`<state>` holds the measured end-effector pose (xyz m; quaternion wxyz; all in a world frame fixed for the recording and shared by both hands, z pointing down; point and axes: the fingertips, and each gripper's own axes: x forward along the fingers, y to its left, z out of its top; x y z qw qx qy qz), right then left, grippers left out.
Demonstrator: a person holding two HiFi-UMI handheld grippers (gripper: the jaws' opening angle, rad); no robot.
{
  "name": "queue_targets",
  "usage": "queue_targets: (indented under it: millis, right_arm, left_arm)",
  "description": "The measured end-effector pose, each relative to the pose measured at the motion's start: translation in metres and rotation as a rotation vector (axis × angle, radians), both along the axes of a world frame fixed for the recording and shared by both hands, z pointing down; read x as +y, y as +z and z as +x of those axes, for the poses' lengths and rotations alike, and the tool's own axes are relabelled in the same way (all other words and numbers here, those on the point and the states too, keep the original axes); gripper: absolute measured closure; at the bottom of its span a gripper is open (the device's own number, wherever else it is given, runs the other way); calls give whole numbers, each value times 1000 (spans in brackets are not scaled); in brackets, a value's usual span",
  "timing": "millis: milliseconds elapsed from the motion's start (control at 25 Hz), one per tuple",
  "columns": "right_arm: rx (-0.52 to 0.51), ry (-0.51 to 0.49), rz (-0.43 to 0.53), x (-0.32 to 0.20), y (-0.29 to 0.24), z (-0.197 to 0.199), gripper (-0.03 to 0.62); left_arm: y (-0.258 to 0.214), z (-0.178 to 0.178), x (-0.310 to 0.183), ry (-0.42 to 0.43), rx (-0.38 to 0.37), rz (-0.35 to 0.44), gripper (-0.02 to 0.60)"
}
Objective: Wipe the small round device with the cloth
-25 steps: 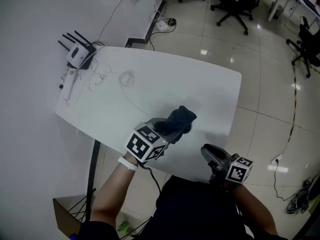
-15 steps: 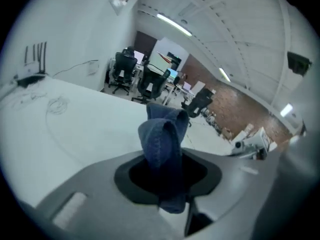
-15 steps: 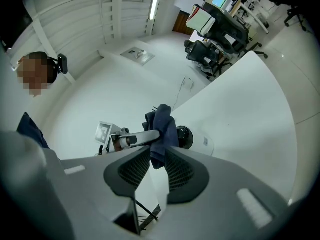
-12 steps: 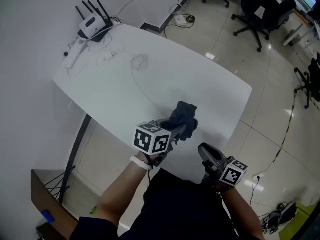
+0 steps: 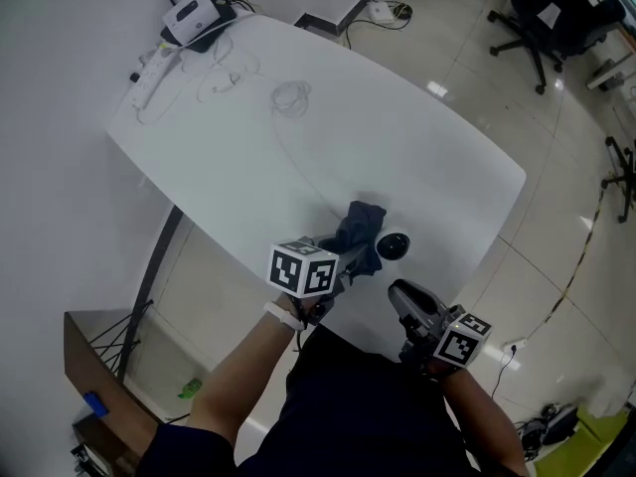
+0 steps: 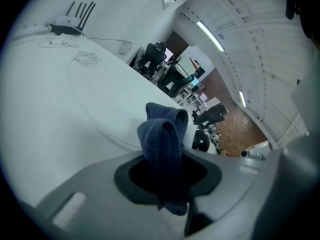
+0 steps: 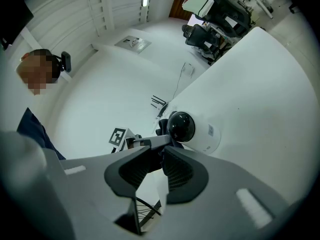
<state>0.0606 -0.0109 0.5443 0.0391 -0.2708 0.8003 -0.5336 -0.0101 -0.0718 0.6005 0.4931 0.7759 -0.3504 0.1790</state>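
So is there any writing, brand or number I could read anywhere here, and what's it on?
No text here can be read.
Label on the device: too small to read.
Left cube and right cube: black-and-white square patterns only, no letters or numbers.
Router: no print can be made out.

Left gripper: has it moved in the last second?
Yes: the left gripper and its cloth shifted leftward off the small round device, which now shows uncovered.
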Motion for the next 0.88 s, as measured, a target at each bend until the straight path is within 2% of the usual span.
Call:
queue_targets:
  millis: [120,280,400,480,600,720,880]
  right_arm:
    - [-7,-8,-11,-1,4,-3,507]
    - [-6,-9,-15,0,5,-2,508]
    - [4,-5,-18,1,6,1,508]
    - [11,2,-23,4,7,4,508]
    - [13,13,-12,9,3,6,510]
    - [19,22,8,16,0,8,510]
    - [30,42,22,29,-4,13,510]
  left_arm:
    - [15,2,2,7,-18,-28,474]
    - [28,-3,3,19,-131,-27,474]
    - [37,-6,6,-5,-198,-62,474]
    - [44,-5,8,-64,-176,-109,474]
    - [44,-5,8,-198,-77,-174,474]
    - [37,-14,13,-282,-32,-171,474]
    - [27,-28,38,-335,5,-160,474]
